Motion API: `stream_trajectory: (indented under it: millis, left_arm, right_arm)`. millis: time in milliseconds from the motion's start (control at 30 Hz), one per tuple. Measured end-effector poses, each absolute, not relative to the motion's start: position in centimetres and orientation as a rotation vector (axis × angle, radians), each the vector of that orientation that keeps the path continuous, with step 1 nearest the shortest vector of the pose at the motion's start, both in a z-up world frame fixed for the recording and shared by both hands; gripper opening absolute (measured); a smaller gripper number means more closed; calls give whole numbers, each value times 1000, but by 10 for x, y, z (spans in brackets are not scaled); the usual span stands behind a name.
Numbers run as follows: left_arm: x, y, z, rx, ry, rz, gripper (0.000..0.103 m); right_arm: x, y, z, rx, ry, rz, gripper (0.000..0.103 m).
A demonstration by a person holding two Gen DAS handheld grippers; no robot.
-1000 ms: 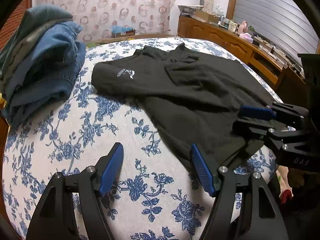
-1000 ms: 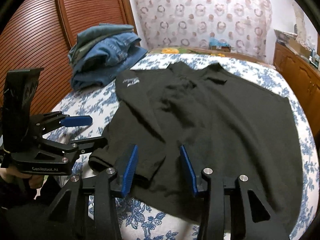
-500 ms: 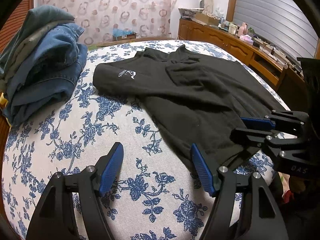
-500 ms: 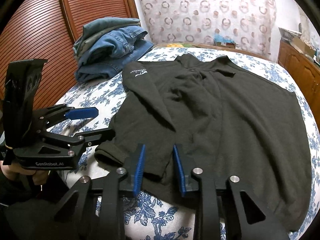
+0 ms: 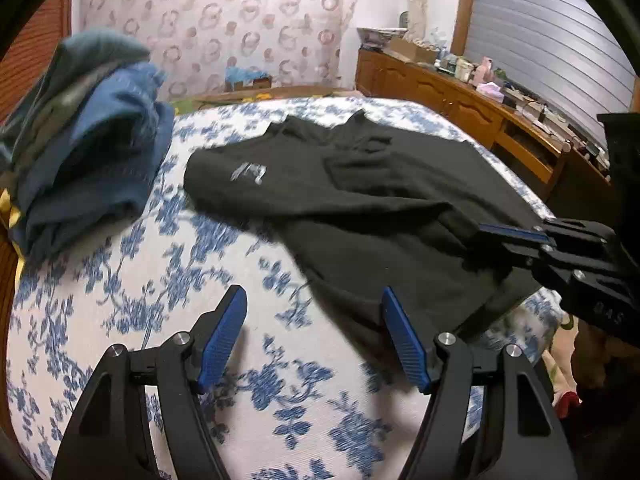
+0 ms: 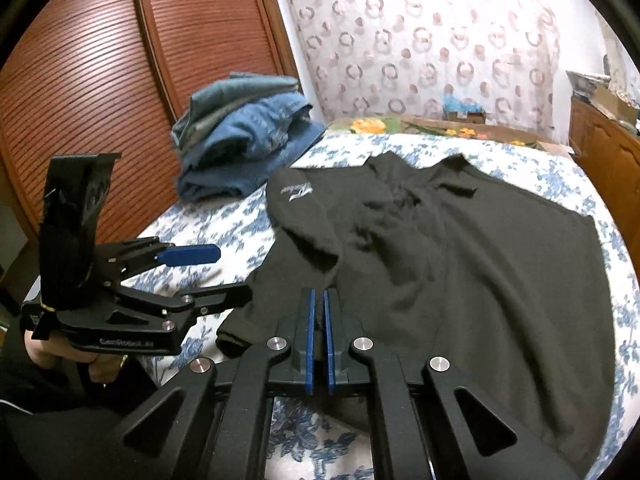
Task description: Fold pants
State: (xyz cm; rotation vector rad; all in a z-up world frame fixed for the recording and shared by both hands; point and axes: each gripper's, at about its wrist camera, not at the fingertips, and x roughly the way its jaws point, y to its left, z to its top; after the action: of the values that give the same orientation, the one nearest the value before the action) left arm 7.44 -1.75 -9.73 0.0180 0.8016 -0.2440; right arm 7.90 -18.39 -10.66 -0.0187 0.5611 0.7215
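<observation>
Black cotton garment [image 6: 460, 264] on our floral bed [image 5: 120, 300], right claw [image 6: 318, 336] clenched on its hem (near edge), left claw [image 5: 314, 336] released, hovering.

Right gripper [image 6: 318, 332] — clamped on black garment [image 6: 460, 264]

We are seeing a patterned curtain [image 6: 432, 52], a slatted wooden wardrobe [image 6: 100, 80] and a cluttered wooden sideboard [image 5: 460, 92]

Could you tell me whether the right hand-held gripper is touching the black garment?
Touching: the right wrist view shows the right hand-held gripper shut, pads pinching the black garment's near hem.
</observation>
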Motion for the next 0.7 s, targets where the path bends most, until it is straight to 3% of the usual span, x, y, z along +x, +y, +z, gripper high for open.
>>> stream_trajectory:
  millis: [333,533,600,667,700]
  left_arm:
    - [82,-36,-86,57,782,-280,71]
    - [85,-35,-90,54,793,-278,71]
    - [87,-35,-98,72,826,-268,71]
    - [88,-34,-103,83,843,-262,71]
    - [88,-33,-106,84,850,-258,71]
  right_arm:
    - [72,-219,-82,-4,473,646,2]
    - [69,-225,-88,27,512,641,2]
    - [75,-220,-90,31,535,654,6]
    - [79,-208,-95,22,557,677,20]
    - [81,-202,-98,16,568,682,21]
